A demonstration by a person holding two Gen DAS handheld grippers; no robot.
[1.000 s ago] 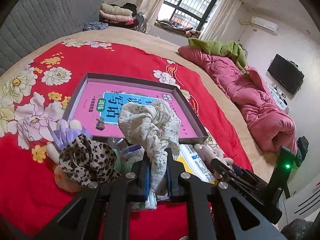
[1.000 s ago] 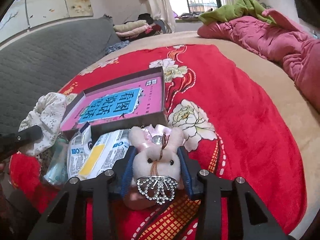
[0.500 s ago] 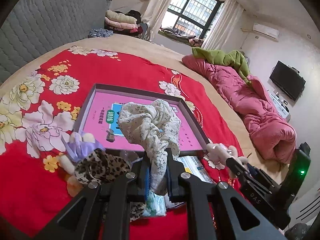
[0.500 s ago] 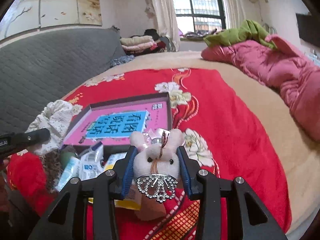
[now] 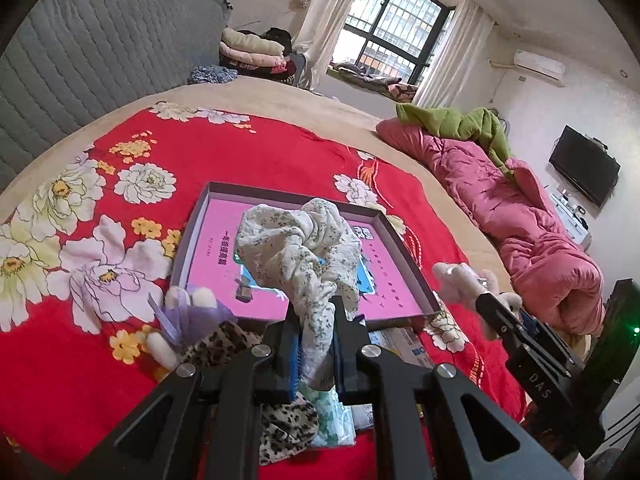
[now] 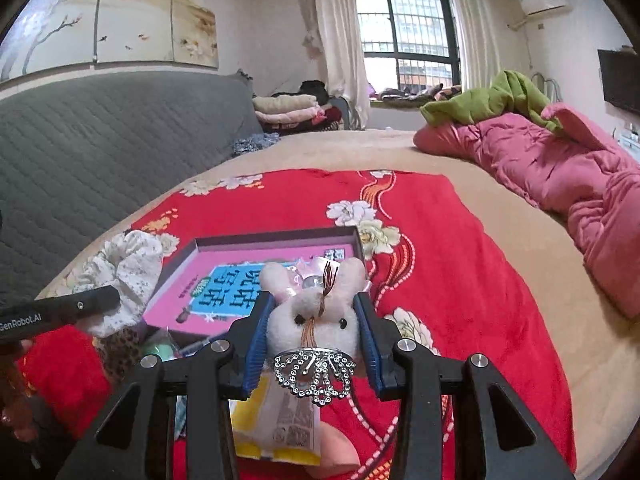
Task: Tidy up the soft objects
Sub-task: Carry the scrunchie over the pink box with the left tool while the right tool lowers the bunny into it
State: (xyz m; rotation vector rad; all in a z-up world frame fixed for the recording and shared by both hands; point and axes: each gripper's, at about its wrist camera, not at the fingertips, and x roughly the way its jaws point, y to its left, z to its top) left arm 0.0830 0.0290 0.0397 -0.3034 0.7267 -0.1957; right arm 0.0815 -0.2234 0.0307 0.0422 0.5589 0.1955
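My left gripper (image 5: 315, 322) is shut on a cream floral scrunchie (image 5: 298, 248), held up in front of a shallow box (image 5: 404, 248) with a pink printed floor. My right gripper (image 6: 314, 322) is shut on a pink plush rabbit (image 6: 314, 314) with a rhinestone bow, lifted above the red blanket, just before the box (image 6: 276, 238). In the left wrist view the rabbit (image 5: 460, 280) and the right gripper show at the right. A leopard-print scrunchie (image 5: 224, 338) and a plush toy with a purple bow (image 5: 184, 316) lie on the blanket near the box's front left corner.
Tissue packs (image 5: 334, 420) and a yellow-and-white packet (image 6: 276, 420) lie in front of the box. A red floral blanket (image 5: 260, 156) covers the bed. A pink quilt (image 5: 520, 220) and green blanket (image 5: 460, 124) lie at the right, a grey headboard (image 6: 100, 152) at the left.
Both grippers have risen with their loads. The rabbit has lifted off the blanket and now hangs before the box. The scrunchie sits further over the box.
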